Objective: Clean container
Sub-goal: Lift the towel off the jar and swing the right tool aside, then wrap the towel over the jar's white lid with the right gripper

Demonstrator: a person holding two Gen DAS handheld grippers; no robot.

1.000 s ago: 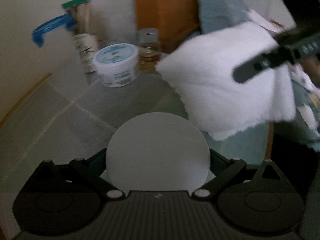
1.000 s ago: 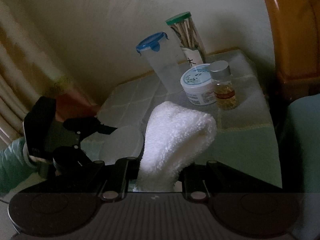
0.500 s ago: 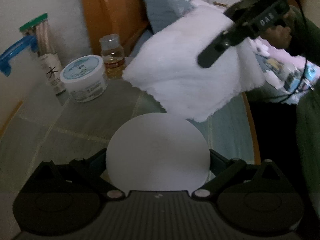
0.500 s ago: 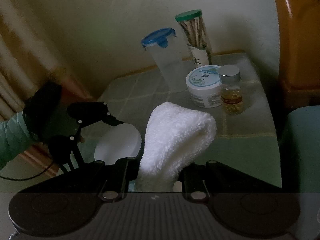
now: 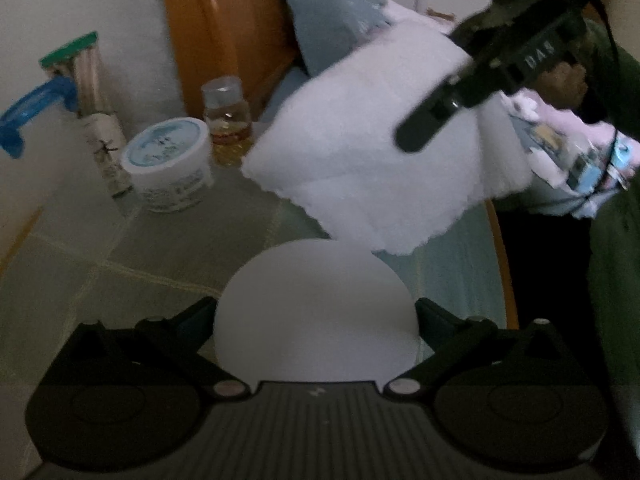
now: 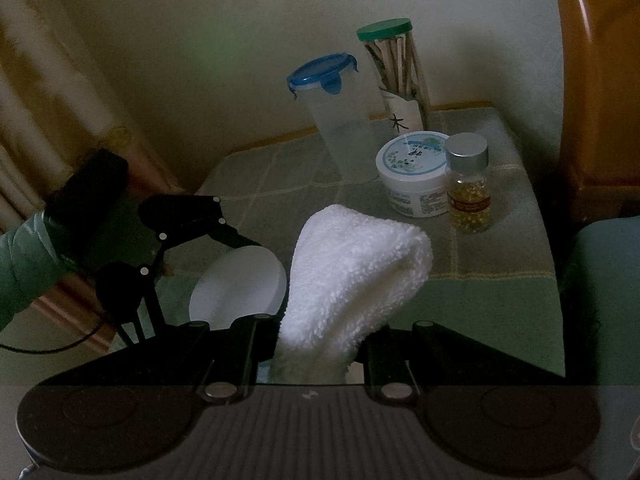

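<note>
A white round container (image 5: pixel 316 312) shows its flat pale face between the fingers of my left gripper (image 5: pixel 316 308). Both fingertips still touch its rim while the jaws are opening. In the right wrist view the same container (image 6: pixel 240 284) hangs over the table's near left edge in the left gripper (image 6: pixel 200 280), held by a hand in a green sleeve. My right gripper (image 6: pixel 316 344) is shut on a folded white towel (image 6: pixel 352 272), which sticks up from its jaws. In the left wrist view the towel (image 5: pixel 372 152) hangs just above and behind the container, apart from it, with the right gripper (image 5: pixel 440 112) over it.
At the back of the table with the green checked cloth (image 6: pixel 500 280) stand a clear tub with a blue lid (image 6: pixel 340 120), a green-capped tube of sticks (image 6: pixel 396 72), a white cream jar (image 6: pixel 414 172) and a small silver-capped bottle (image 6: pixel 468 188). An orange wooden headboard (image 6: pixel 600 80) rises at right.
The left wrist has rolled, so the jars now sit further left in its view. The towel and right gripper have shifted up and right there. The container stays between the left fingers.
</note>
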